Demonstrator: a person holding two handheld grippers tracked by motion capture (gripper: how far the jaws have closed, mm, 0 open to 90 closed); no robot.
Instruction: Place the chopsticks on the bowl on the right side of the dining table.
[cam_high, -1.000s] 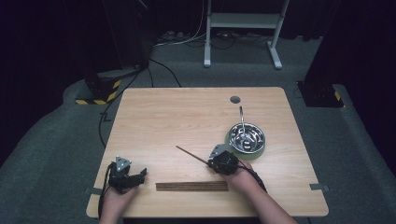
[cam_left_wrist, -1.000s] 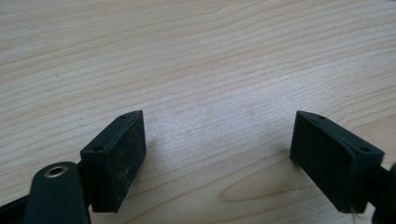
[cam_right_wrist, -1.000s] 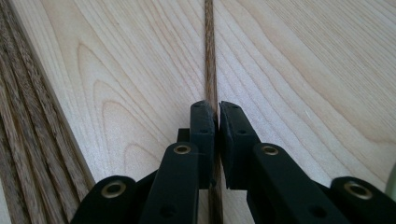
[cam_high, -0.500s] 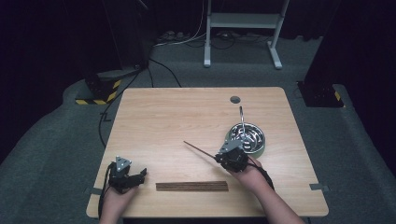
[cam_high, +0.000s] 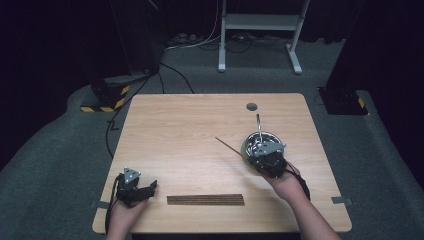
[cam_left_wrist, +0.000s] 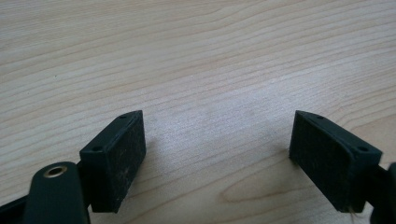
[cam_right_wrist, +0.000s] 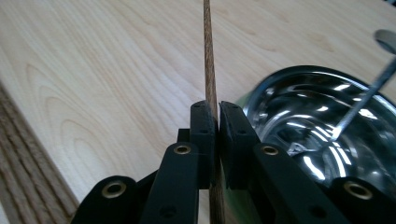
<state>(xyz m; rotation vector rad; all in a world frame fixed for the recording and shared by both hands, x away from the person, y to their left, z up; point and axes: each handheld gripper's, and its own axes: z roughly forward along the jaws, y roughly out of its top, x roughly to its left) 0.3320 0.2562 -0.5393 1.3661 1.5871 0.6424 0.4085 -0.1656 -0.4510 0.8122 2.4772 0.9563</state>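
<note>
Pale wooden bench carries everything; right gripper sits above the near-left rim of a shiny round steel bowl by the bench's right edge, jaws closed tight on a thin dark wooden stick; the stick's free end slants off toward the bench's middle, clear of the surface as far as the high view tells; right hand comes in from the near edge behind it.

Row of dark wooden sticks lies flat along the near edge, between the two hands, well apart from the bowl; small dark round hole near the far edge, beyond the bowl; nothing lies between the held stick and the bowl.

Bowl holds a slim metal rod leaning up over its far rim, plus some small bright pieces too blurred to name.

Left gripper rests at the near-left corner, jaws wide apart, nothing between them.

Right gripper view gives the grip close up: stick pinched between both pads, bowl just beside the jaws, rod slanting inside it, stick row at the picture's left edge; left gripper view gives bare wood grain between its open pads.
</note>
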